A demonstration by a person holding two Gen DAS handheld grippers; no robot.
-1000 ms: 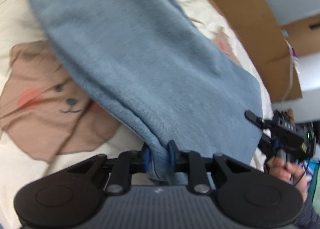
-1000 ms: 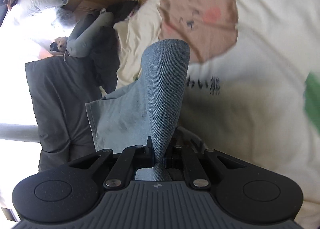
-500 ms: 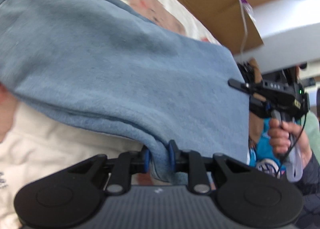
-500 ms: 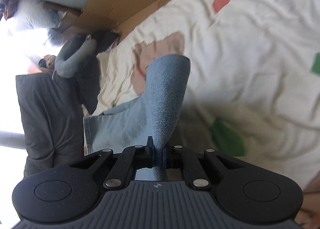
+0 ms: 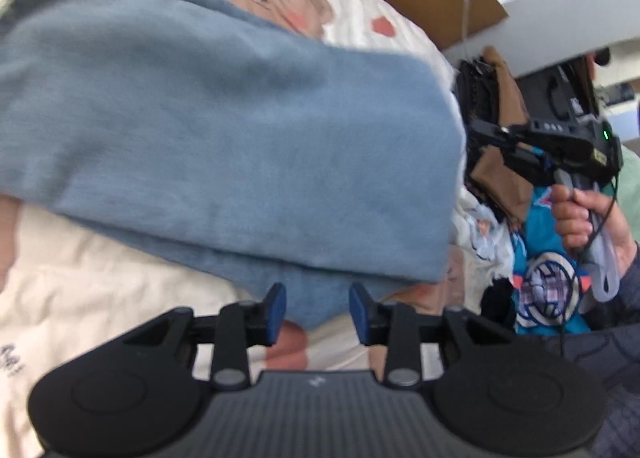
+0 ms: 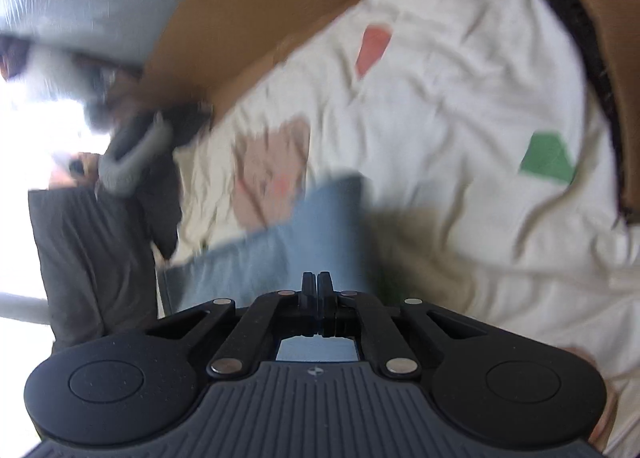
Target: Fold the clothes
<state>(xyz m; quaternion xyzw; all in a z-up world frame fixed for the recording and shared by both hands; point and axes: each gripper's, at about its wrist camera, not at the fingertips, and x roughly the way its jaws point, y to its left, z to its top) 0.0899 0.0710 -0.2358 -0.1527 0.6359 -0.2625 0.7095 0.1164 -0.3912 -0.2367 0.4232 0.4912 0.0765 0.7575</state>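
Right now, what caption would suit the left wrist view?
Left tongs, just opened, release folded blue garment onto a bear-print sheet.

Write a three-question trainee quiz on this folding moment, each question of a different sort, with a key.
1. Multiple choice: the fingers of the left gripper are A) pinched on cloth, B) apart, C) out of view.
2. True or false: the blue garment lies on a bare wooden floor.
3. Fill in: the fingers of the right gripper are ____.

Key
1. B: its jaws have just been opening, with cloth showing between them, not pressed.
2. False: it lies on the cream bear-print bedspread.
3. shut
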